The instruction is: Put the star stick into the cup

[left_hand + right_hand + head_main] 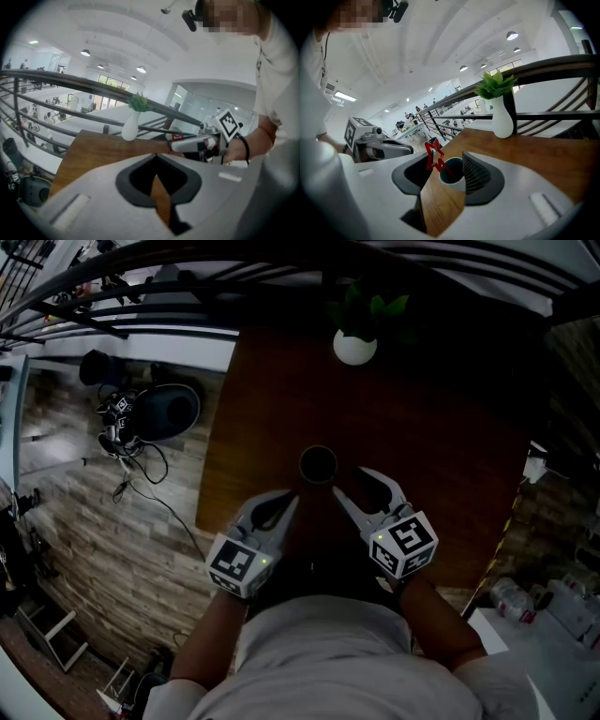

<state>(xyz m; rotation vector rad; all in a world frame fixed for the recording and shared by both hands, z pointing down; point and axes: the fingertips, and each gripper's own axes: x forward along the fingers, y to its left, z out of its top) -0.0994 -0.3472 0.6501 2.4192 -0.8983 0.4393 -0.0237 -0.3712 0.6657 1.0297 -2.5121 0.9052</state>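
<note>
The dark cup (319,465) stands on the brown table (441,427), just ahead of both grippers. In the right gripper view the cup (452,174) is white outside and dark teal inside. The red star stick (434,156) stands in it, leaning left with its star above the rim. My right gripper (447,168) is open, its jaws wide apart on either side of the cup and touching nothing. In the head view it (354,482) sits right of the cup. My left gripper (287,501) is shut and empty, to the cup's near left.
A white vase with a green plant (354,346) stands at the table's far edge, before a dark railing (543,70). The table's left edge (211,474) drops to a wood floor with cables and a black bag (164,411).
</note>
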